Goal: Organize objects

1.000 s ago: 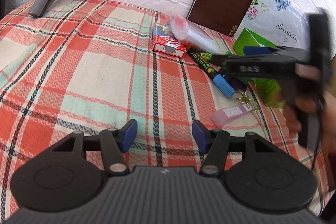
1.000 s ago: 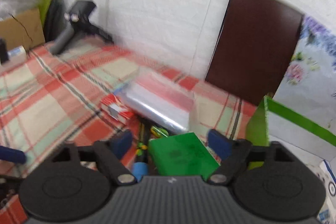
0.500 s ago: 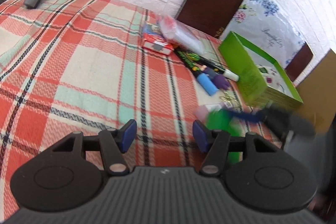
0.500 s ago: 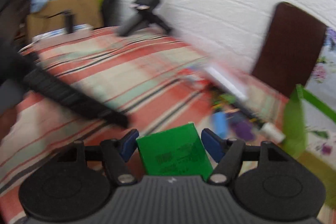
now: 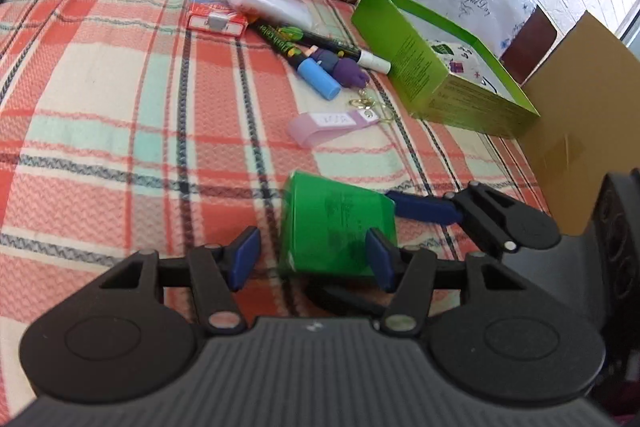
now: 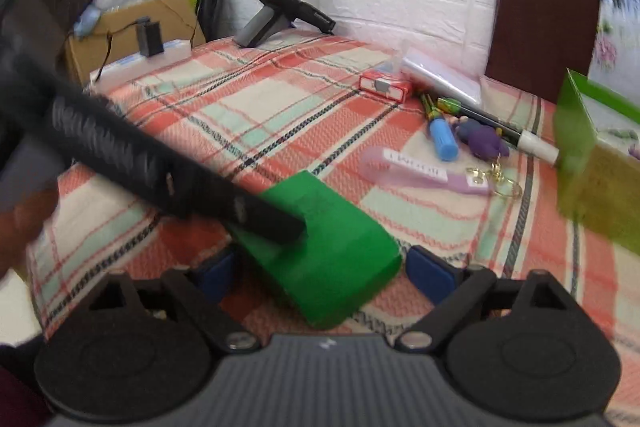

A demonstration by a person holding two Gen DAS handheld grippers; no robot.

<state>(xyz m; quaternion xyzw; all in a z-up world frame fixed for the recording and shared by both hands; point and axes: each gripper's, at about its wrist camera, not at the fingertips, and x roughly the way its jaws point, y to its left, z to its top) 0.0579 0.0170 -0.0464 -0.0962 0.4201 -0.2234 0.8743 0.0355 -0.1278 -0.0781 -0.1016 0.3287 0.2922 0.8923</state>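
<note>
The left gripper (image 5: 308,257) is sitting at the lower centre of the left wrist view with its blue pads (image 5: 245,257) standing well apart and clamping nothing. The green box (image 5: 338,227) is lying between those pads, nearer the right one; whether that pad is touching it cannot be told.

The right gripper (image 6: 318,269) is occupying the lower centre of the right wrist view. Its blue fingers (image 6: 430,271) are spread, and the green box (image 6: 332,247) is lying tilted between them with a narrow gap showing at the right finger. The left finger is partly hidden behind the box and the dark arm of the other gripper, so contact there cannot be told. In the left wrist view, one blue right-gripper finger (image 5: 424,207) is reaching in from the right edge with its tip at the box's far corner.

The open lime-green carton (image 5: 420,67) is standing at the upper right of the left wrist view. A white floral-printed surface is showing inside it; further contents cannot be made out.

On the plaid tablecloth (image 5: 100,87), above the green box, a pink strap with a gold clasp (image 5: 334,125) is lying flat. Beyond it, a blue-capped marker (image 5: 316,77), a purple figure (image 5: 346,69) and a white-tipped marker (image 5: 340,47) are clustered just beside the carton. A red card pack (image 5: 216,19) and a clear plastic bag (image 5: 268,1) are lying at the upper centre.
</note>
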